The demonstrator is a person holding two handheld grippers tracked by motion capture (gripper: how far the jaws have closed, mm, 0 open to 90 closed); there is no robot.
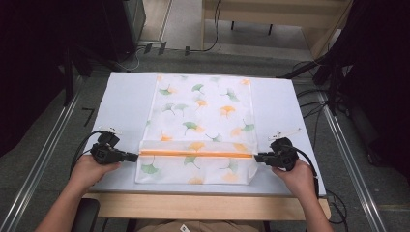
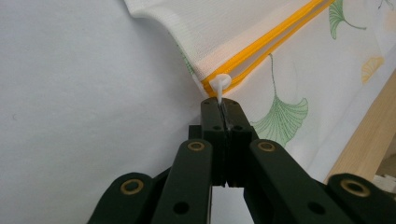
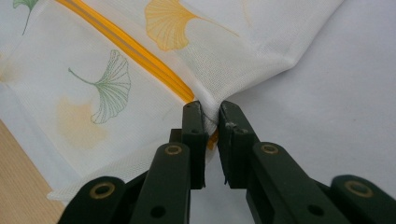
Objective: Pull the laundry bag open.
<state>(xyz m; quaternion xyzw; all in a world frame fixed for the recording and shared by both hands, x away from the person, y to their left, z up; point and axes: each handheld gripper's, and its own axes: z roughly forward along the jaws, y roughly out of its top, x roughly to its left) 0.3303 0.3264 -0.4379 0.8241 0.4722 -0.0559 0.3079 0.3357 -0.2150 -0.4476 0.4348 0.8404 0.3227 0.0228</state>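
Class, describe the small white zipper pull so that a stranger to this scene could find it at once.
Start at the leaf-printed mesh bag on the white table. Follow its orange zipper to the end by the left gripper. There, the white zipper pull sits pinched between shut jaws.

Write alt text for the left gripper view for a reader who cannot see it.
The left gripper has its two black jaws shut on the white zipper pull at the end of an orange zipper. The zipper runs across a white mesh bag printed with ginkgo leaves, lying on a white table.
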